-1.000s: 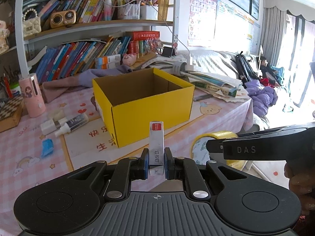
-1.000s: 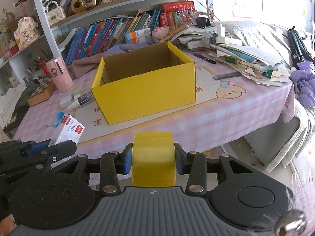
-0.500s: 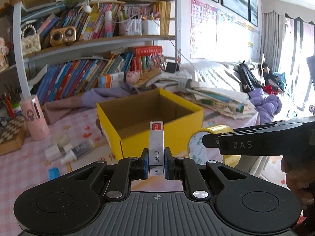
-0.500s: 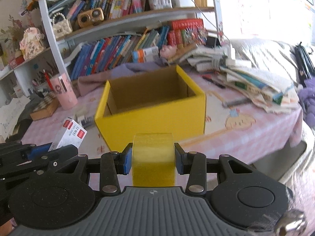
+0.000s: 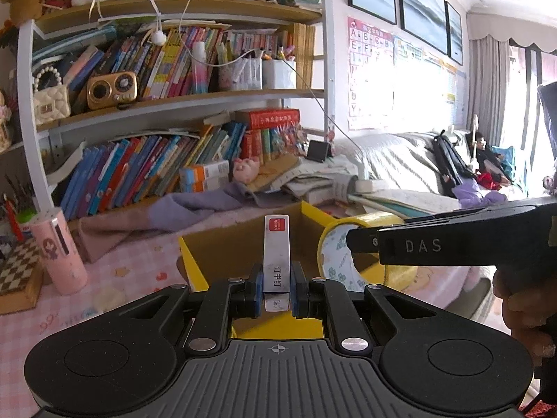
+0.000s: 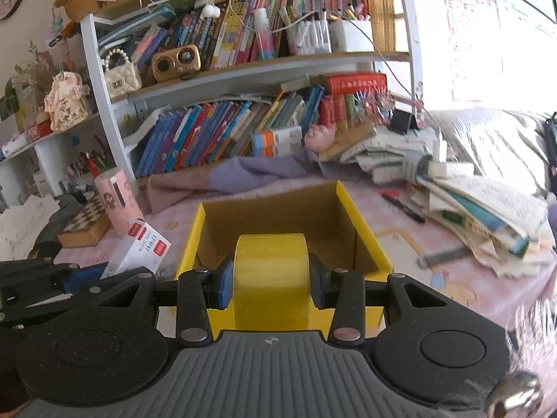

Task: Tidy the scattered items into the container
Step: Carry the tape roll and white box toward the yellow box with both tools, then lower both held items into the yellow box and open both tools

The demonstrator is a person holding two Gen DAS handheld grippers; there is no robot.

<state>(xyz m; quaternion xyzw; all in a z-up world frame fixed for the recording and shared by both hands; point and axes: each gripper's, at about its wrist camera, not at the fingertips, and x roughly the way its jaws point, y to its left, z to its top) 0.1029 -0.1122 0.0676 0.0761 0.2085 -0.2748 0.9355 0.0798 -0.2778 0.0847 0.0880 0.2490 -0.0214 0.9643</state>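
My left gripper [image 5: 275, 292] is shut on a slim white staple box [image 5: 276, 257] with a red label, held upright. Behind it stands the open yellow cardboard box [image 5: 216, 247]. My right gripper [image 6: 271, 285] is shut on a yellow tape roll [image 6: 271, 278], just in front of the yellow box [image 6: 362, 230], whose brown inside shows nothing in it. From the left wrist view the tape roll [image 5: 334, 254] hangs at the box's right edge. The right wrist view shows the staple box [image 6: 139, 250] left of the yellow box.
A pink cup [image 6: 118, 202] and a chessboard box [image 6: 85, 224] stand left of the box. Purple cloth [image 6: 243, 174] lies behind it, under full bookshelves. Stacked papers [image 6: 480, 209] and a pen [image 6: 403, 205] cover the right side. A hand [image 5: 522, 313] grips the right tool.
Both grippers have risen and moved toward the yellow box with their loads. The box now fills the view just beyond the fingers. Both grips are unchanged.
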